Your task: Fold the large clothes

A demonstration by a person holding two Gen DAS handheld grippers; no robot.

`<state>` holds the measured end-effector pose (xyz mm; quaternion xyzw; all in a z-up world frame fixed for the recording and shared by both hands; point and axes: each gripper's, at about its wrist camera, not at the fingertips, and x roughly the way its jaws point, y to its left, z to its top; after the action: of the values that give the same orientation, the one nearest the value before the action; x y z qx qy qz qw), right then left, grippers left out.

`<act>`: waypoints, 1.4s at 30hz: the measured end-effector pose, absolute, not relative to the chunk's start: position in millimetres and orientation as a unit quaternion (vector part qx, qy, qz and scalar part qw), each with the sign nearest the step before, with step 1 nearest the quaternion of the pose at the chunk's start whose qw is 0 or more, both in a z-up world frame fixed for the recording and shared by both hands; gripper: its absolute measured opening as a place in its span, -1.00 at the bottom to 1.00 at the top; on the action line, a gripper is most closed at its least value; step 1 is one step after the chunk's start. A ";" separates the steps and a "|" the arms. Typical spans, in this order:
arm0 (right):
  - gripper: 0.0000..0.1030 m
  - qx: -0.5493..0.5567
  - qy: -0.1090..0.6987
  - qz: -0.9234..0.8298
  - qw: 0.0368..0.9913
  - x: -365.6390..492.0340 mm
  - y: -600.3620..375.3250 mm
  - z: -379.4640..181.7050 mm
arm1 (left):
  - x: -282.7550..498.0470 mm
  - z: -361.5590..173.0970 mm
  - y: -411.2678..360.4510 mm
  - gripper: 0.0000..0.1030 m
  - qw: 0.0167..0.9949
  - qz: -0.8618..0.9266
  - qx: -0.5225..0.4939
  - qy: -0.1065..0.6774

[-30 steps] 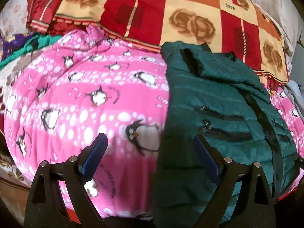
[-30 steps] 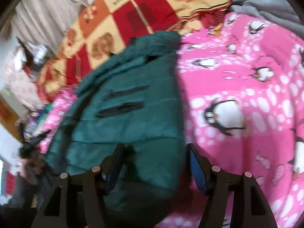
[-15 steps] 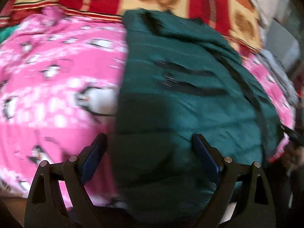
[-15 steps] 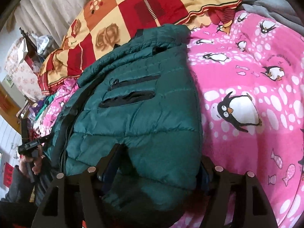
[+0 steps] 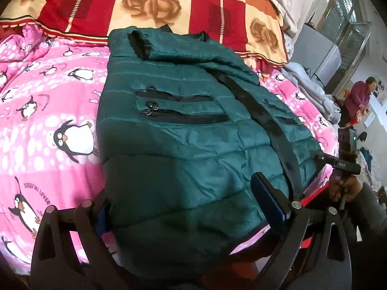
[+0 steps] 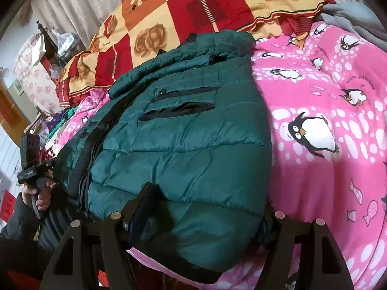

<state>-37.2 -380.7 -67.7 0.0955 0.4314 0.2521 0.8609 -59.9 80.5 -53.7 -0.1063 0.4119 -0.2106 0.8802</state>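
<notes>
A dark green puffer jacket (image 5: 183,130) lies front up on a pink penguin blanket (image 5: 48,111), sleeves folded in, its hem toward me. My left gripper (image 5: 191,207) is open, with the jacket's hem corner between its wide-apart fingers. In the right wrist view the jacket (image 6: 193,145) fills the middle. My right gripper (image 6: 205,207) is open too, its fingers on either side of the other hem corner; the right finger is partly hidden by the fabric. Each gripper shows in the other's view, at the left edge of the right wrist view (image 6: 31,169) and the right edge of the left wrist view (image 5: 343,159).
A red and yellow checked quilt (image 5: 169,2) lies behind the jacket. The pink blanket also shows in the right wrist view (image 6: 326,120). Grey cloth (image 5: 307,82) lies at the right. A person (image 5: 360,96) sits far right. Clutter and a wooden door (image 6: 14,111) are at the left.
Both grippers have moved in over the jacket's hem. The left one swung right from the pink blanket to straddle a hem corner; the right one came closer. Both stayed open.
</notes>
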 end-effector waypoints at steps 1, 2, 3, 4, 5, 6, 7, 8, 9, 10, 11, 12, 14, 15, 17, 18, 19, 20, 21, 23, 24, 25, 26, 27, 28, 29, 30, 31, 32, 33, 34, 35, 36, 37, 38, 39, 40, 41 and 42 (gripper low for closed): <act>0.35 0.096 0.432 0.251 0.861 -36.6 -380.7 -67.6 | -57.3 -55.6 80.1 0.91 0.877 -0.210 -0.108 0.418; 0.35 0.097 0.431 0.250 0.861 -35.9 -380.3 -66.5 | -55.2 -57.5 80.1 0.91 0.875 -0.208 -0.108 0.424; 0.35 0.100 0.430 0.250 0.862 -35.2 -380.6 -64.3 | -54.0 -60.5 80.2 0.91 0.873 -0.200 -0.107 0.432; 0.34 0.110 0.424 0.255 0.862 -35.4 -382.2 -61.5 | -51.2 -65.4 79.5 0.91 0.870 -0.187 -0.106 0.444; 0.34 0.118 0.416 0.260 0.863 -37.4 -383.4 -59.1 | -47.6 -70.5 79.8 0.91 0.866 -0.174 -0.106 0.456; 0.34 0.125 0.410 0.263 0.864 -37.7 -384.5 -57.2 | -47.1 -71.7 79.2 0.91 0.866 -0.170 -0.106 0.459; 0.34 0.128 0.408 0.263 0.865 -37.3 -384.9 -56.9 | -47.4 -71.0 77.6 0.91 0.868 -0.167 -0.103 0.457; 0.34 0.126 0.413 0.259 0.864 -35.8 -384.1 -59.6 | -48.0 -70.9 76.2 0.91 0.868 -0.166 -0.100 0.457; 0.35 0.121 0.422 0.253 0.862 -34.1 -382.3 -63.6 | -49.2 -70.3 74.3 0.91 0.869 -0.167 -0.095 0.456; 0.35 0.117 0.428 0.250 0.861 -32.7 -380.7 -67.6 | -51.2 -68.5 72.7 0.91 0.869 -0.174 -0.094 0.454; 0.35 0.114 0.423 0.249 0.864 -32.8 -379.6 -67.6 | -52.5 -66.6 71.8 0.91 0.869 -0.185 -0.096 0.449; 0.35 0.112 0.421 0.249 0.865 -32.5 -378.1 -66.4 | -55.0 -63.7 71.8 0.91 0.868 -0.202 -0.105 0.441; 0.34 0.119 0.408 0.253 0.869 -32.5 -378.1 -61.6 | -54.7 -61.6 77.9 0.91 0.869 -0.214 -0.129 0.427; 0.34 0.127 0.397 0.258 0.872 -33.0 -379.2 -58.5 | -51.9 -63.9 80.7 0.91 0.868 -0.205 -0.141 0.430; 0.34 0.128 0.386 0.260 0.876 -32.2 -378.5 -56.1 | -43.5 -71.2 84.3 0.91 0.862 -0.179 -0.149 0.450; 0.34 0.120 0.401 0.251 0.873 -28.4 -376.2 -61.3 | -41.6 -72.4 83.2 0.91 0.863 -0.171 -0.146 0.452; 0.34 0.118 0.411 0.246 0.870 -26.1 -374.2 -65.3 | -42.5 -71.6 80.6 0.91 0.866 -0.167 -0.141 0.449; 0.33 0.120 0.409 0.244 0.871 -25.2 -373.5 -65.8 | -42.6 -71.5 77.5 0.91 0.869 -0.161 -0.135 0.448; 0.32 0.119 0.401 0.245 0.875 -25.8 -373.3 -62.0 | -43.0 -71.9 74.4 0.91 0.871 -0.156 -0.129 0.447; 0.32 0.121 0.390 0.248 0.878 -26.8 -373.1 -57.4 | -42.9 -74.0 69.5 0.91 0.875 -0.147 -0.116 0.446; 0.32 0.120 0.396 0.243 0.878 -25.5 -372.6 -59.5 | -41.9 -74.7 65.9 0.92 0.877 -0.140 -0.108 0.447; 0.33 0.114 0.407 0.236 0.875 -23.6 -371.0 -64.4 | -42.7 -75.5 61.3 0.92 0.882 -0.128 -0.100 0.443; 0.33 0.107 0.410 0.233 0.875 -22.9 -369.2 -67.8 | -43.9 -77.2 60.2 0.94 0.885 -0.121 -0.097 0.439; 0.33 0.103 0.406 0.232 0.878 -24.3 -369.1 -67.2 | -45.4 -78.9 60.8 0.95 0.887 -0.114 -0.095 0.438; 0.33 0.098 0.405 0.230 0.880 -24.9 -368.2 -66.9 | -45.4 -79.6 58.4 0.95 0.887 -0.108 -0.087 0.440; 0.33 0.101 0.402 0.227 0.881 -25.6 -368.9 -67.2 | -45.0 -80.4 58.7 0.96 0.887 -0.107 -0.085 0.441; 0.32 0.106 0.399 0.225 0.882 -26.4 -370.1 -67.2 | -44.2 -80.4 59.9 0.95 0.886 -0.107 -0.089 0.443; 0.30 0.110 0.399 0.223 0.883 -27.3 -371.1 -66.7 | -45.1 -80.4 62.7 0.95 0.885 -0.109 -0.094 0.442; 0.28 0.115 0.399 0.221 0.883 -28.2 -372.5 -65.3 | -45.5 -79.8 66.1 0.95 0.884 -0.112 -0.105 0.441; 0.16 0.127 0.400 0.221 0.880 -28.8 -375.1 -63.3 | -46.4 -78.7 70.5 0.94 0.884 -0.116 -0.120 0.437; 0.05 0.143 0.396 0.227 0.878 -30.3 -378.9 -59.9 | -48.4 -76.7 74.9 0.89 0.884 -0.118 -0.135 0.431; -0.10 0.154 0.380 0.237 0.881 -34.5 -383.0 -53.6 | -51.2 -74.5 80.1 0.64 0.886 -0.115 -0.148 0.423; -0.19 0.158 0.363 0.248 0.884 -38.0 -385.2 -47.3 | -54.5 -71.9 87.2 0.30 0.889 -0.113 -0.166 0.412; -0.24 0.157 0.349 0.258 0.887 -40.8 -386.5 -42.1 | -56.8 -69.7 92.9 0.07 0.891 -0.112 -0.180 0.403; -0.28 0.150 0.345 0.258 0.890 -42.7 -385.6 -40.2 | -58.5 -68.2 98.5 -0.41 0.892 -0.109 -0.192 0.395; -0.34 0.142 0.352 0.255 0.889 -41.9 -383.8 -42.6 | -59.0 -67.8 102.5 -0.61 0.891 -0.107 -0.201 0.393; -0.38 0.131 0.367 0.247 0.887 -39.4 -380.8 -47.9 | -58.9 -67.5 103.4 -0.64 0.891 -0.106 -0.205 0.391; -0.47 0.122 0.379 0.239 0.886 -37.0 -378.2 -51.4 | -59.1 -66.8 101.5 -0.66 0.893 -0.103 -0.198 0.390; -0.49 0.117 0.385 0.235 0.885 -35.4 -376.9 -53.1 | -58.9 -66.3 97.9 -0.66 0.896 -0.098 -0.186 0.391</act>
<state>-35.4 -376.9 -53.1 0.1172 0.3851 0.2352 0.8847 -58.9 97.9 -66.3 -0.1860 0.3912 -0.0980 0.8960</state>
